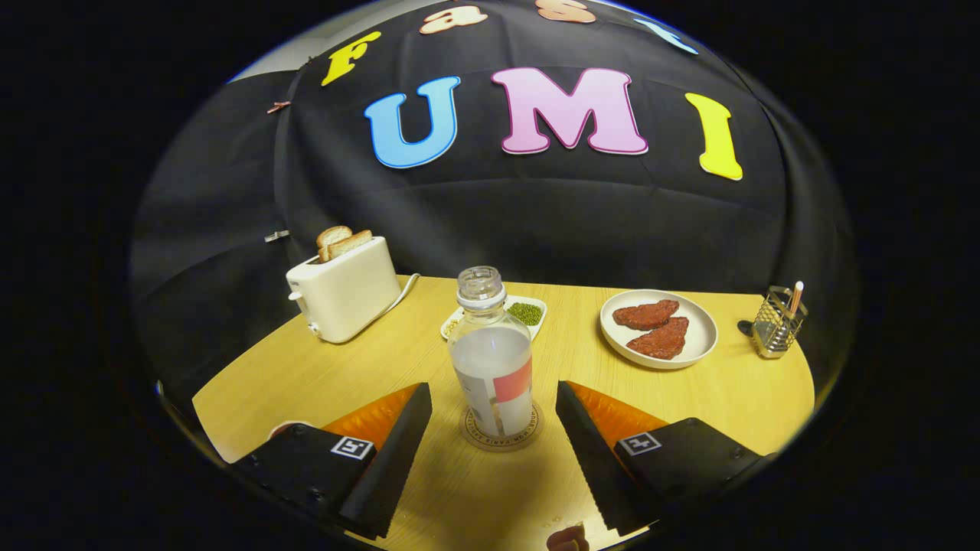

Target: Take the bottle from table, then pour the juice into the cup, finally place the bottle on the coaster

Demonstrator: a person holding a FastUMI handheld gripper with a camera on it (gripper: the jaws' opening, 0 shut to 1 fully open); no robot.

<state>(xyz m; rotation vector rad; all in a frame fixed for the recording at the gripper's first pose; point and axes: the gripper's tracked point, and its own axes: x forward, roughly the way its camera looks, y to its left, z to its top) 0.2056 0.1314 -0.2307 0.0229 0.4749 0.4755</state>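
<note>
Bottle stands upright on the coaster near the table's front edge; gripper fingers spread either side, not touching. Looks like final step, placing done; next: back away clean.

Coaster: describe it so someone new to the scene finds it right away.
Start at the wooden table, then the open gripper at its near edge. The clear bottle stands between the fingers, untouched. The coaster is the flat round disc under it, rim lettered, unlike the white plate beyond.
</note>
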